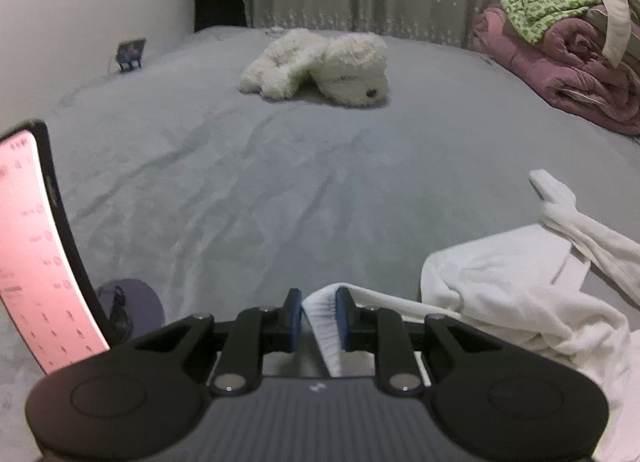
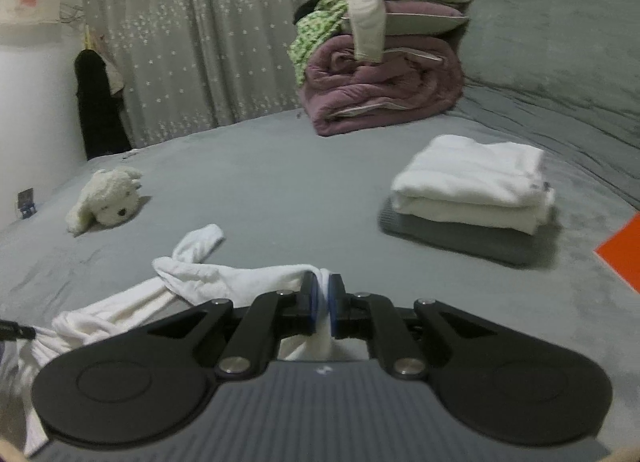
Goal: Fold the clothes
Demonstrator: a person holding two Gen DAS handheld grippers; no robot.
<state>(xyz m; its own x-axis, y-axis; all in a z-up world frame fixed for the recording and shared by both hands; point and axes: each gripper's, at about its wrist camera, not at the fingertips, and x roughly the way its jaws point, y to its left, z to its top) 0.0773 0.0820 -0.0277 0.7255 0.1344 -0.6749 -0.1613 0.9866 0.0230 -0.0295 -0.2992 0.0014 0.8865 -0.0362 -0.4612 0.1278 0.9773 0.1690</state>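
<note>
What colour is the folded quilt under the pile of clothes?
The quilt is dusty pink-purple, clearest in the right wrist view.

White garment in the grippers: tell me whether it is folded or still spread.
Not folded. The white garment lies crumpled on the bed, one sleeve trailing out, each gripper pinching an edge; the folded stack sits apart.
</note>
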